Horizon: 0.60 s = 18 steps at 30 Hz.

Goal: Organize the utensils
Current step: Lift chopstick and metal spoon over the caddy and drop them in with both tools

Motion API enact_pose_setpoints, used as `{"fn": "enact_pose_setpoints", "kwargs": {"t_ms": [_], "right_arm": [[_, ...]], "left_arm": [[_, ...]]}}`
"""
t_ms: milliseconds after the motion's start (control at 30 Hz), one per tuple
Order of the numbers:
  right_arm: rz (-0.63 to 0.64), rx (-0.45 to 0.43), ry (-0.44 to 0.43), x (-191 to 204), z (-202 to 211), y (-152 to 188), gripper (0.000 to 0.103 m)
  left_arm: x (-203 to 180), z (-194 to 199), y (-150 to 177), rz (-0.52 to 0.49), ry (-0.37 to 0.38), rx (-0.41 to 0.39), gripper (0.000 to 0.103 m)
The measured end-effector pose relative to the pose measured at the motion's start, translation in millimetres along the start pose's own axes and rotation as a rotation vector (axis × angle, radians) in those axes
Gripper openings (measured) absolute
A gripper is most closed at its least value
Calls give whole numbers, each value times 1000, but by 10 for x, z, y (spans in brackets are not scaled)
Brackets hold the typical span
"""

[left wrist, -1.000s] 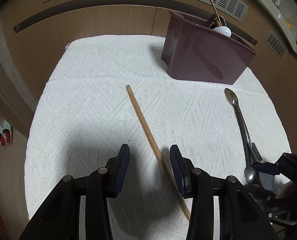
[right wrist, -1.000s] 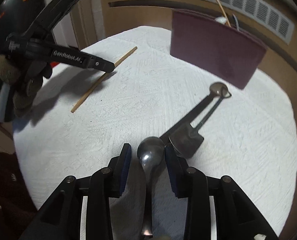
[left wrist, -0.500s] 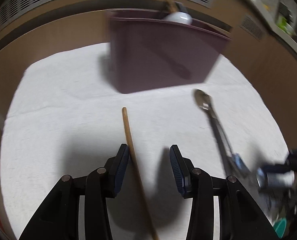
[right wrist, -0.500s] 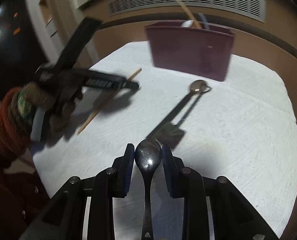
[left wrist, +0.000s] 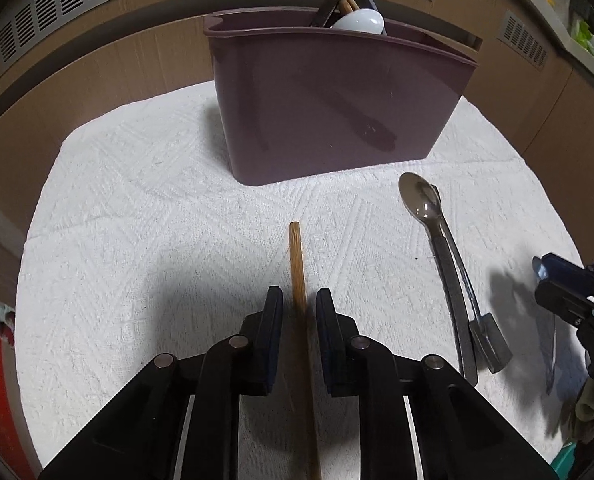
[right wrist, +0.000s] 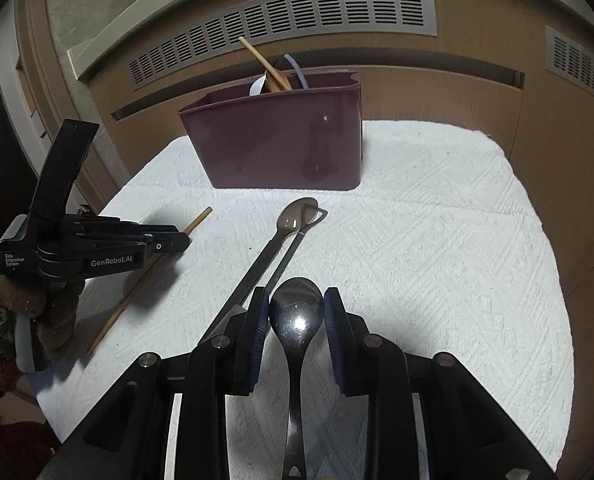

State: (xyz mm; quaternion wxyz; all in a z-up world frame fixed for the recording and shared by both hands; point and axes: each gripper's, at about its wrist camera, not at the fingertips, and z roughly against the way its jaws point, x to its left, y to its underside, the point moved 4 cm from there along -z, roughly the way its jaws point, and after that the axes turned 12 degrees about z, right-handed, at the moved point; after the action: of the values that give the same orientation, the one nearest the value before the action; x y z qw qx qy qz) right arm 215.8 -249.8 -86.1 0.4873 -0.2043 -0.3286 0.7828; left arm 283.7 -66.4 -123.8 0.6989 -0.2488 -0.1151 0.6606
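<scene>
The left tool (left wrist: 299, 308) is found with its jaws closing around a wooden chopstick (left wrist: 297, 264); the stick lies between the pads, though a narrow gap remains on the left side, so firm contact is not yet confirmed. The stick is taken near its middle and lengthwise along the tool, presumably so that it can be lifted level and tipped end-first into the holder.

The right tool (right wrist: 296, 314) is clamped on a metal spoon (right wrist: 296, 320), the pads pressing either side of the bowl, with the handle running back under the tool. The bowl is held forward, which is judged suitable for dropping the spoon handle-down or bowl-first into the holder.

Beyond both tools, a brown spoon (right wrist: 297, 214) and a flat metal utensil (left wrist: 491, 340) are seen lying together, touching, on the white cloth (right wrist: 437, 240) that covers the counter. These remain to be collected.

At the far edge of the cloth the maroon holder (left wrist: 337, 100) stands upright, already containing a chopstick, a white spoon (left wrist: 359, 22) and dark-handled items. The task is judged partly complete.
</scene>
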Motion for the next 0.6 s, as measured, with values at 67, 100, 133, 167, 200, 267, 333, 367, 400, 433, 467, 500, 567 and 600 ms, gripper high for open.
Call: {"fn": "enact_pose_setpoints", "kwargs": {"t_ms": [67,100,133,167,200,267,333,367,400,433,467,500,567,600], "right_arm": [[-2,-7,9,-10,5,-11,26],[-2,-10,16,-23,-11,-19,26],[-4,-13,27,-37,-19,-25,26],[-8,-14,35,-50,-26,-26,26],[-17,-17,42,-73,-37,-33,26],[-38,-23,45,-116,-54,-56,26],[-54,-30,47,-146,-58,-79,26],[-61,-37,47,-154,-46,-94,26],[-64,-43,46,-161,-39,-110,26],[-64,-50,45,-167,-28,-122,26],[-64,-57,45,-168,-15,-132,26],[-65,-62,46,-165,-5,-144,26],[-65,-68,47,-157,8,-164,26],[-64,-72,49,-148,14,-171,26]], "left_arm": [[-17,-7,0,1,-4,16,18],[-14,-10,-9,11,-3,26,18],[-18,-11,-18,15,-2,28,18],[-15,-5,-15,17,0,23,18],[-12,-2,-5,14,0,13,18],[-28,20,37,-3,-1,-24,11],[-25,62,74,16,32,-36,6],[-15,102,83,38,59,-41,6],[-1,184,89,62,88,-61,6],[5,261,94,71,103,-85,6],[10,361,97,80,119,-116,6],[12,489,97,90,141,-149,6],[15,681,98,104,176,-192,6],[20,799,103,111,194,-222,6]]}}
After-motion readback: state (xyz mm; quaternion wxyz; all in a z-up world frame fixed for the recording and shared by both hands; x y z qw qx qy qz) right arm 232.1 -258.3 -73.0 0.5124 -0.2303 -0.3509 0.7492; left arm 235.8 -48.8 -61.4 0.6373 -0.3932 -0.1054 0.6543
